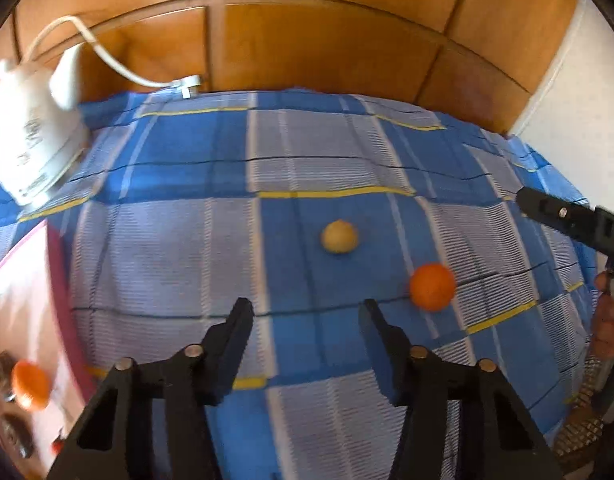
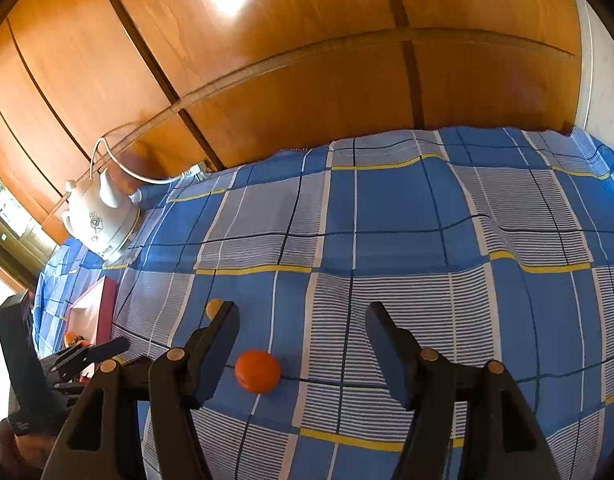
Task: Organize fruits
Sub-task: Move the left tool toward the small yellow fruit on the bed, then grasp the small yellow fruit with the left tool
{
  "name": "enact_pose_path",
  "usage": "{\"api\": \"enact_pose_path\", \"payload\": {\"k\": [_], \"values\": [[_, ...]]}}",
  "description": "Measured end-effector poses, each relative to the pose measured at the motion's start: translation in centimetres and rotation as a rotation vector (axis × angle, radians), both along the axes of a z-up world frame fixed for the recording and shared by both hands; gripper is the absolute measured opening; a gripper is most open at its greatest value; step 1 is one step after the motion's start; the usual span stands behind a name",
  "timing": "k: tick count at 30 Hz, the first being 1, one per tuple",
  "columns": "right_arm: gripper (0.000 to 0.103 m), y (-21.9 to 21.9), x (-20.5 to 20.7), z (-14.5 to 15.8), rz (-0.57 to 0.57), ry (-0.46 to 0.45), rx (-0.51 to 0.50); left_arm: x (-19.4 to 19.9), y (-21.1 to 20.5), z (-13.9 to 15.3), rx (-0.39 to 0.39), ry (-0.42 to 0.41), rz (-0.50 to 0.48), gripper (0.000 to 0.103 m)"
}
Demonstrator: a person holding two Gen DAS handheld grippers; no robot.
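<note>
An orange fruit (image 1: 432,286) and a small yellow fruit (image 1: 339,237) lie on the blue checked cloth (image 1: 307,152). My left gripper (image 1: 305,312) is open and empty, a short way in front of both fruits. In the right wrist view the orange fruit (image 2: 257,371) lies between the open fingers of my right gripper (image 2: 303,316), close to the left finger, with nothing held. The yellow fruit (image 2: 213,307) peeks out behind that left fingertip. A pink-rimmed tray (image 1: 23,276) at the left holds orange fruit (image 1: 31,385) and dark items.
A white electric kettle (image 1: 31,136) with its cord stands at the far left by the wooden wall panels (image 1: 307,40). The right gripper's body (image 1: 575,220) shows at the right edge. The left gripper (image 2: 83,356) shows at the lower left beside the tray (image 2: 95,312).
</note>
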State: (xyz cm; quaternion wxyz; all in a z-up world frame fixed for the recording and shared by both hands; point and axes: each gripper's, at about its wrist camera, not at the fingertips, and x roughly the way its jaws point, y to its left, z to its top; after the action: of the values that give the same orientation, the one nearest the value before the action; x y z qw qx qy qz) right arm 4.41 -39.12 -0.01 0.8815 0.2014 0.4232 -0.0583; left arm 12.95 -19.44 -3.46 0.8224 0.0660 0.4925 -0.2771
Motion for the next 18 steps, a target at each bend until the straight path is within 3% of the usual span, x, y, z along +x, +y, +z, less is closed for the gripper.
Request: {"api": "enact_pose_path", "payload": {"k": [12,18], "values": [[0.066,0.4,0.0,0.2,0.012,-0.005,0.005,2.0,-4.7,-1.2,0.018,-0.002,-0.059,0.036],[0.066,0.2,0.0,0.2,0.002,-0.005,0.012,3.4,-6.9,-2.3,0.050,-0.012,-0.073,0.034]]}}
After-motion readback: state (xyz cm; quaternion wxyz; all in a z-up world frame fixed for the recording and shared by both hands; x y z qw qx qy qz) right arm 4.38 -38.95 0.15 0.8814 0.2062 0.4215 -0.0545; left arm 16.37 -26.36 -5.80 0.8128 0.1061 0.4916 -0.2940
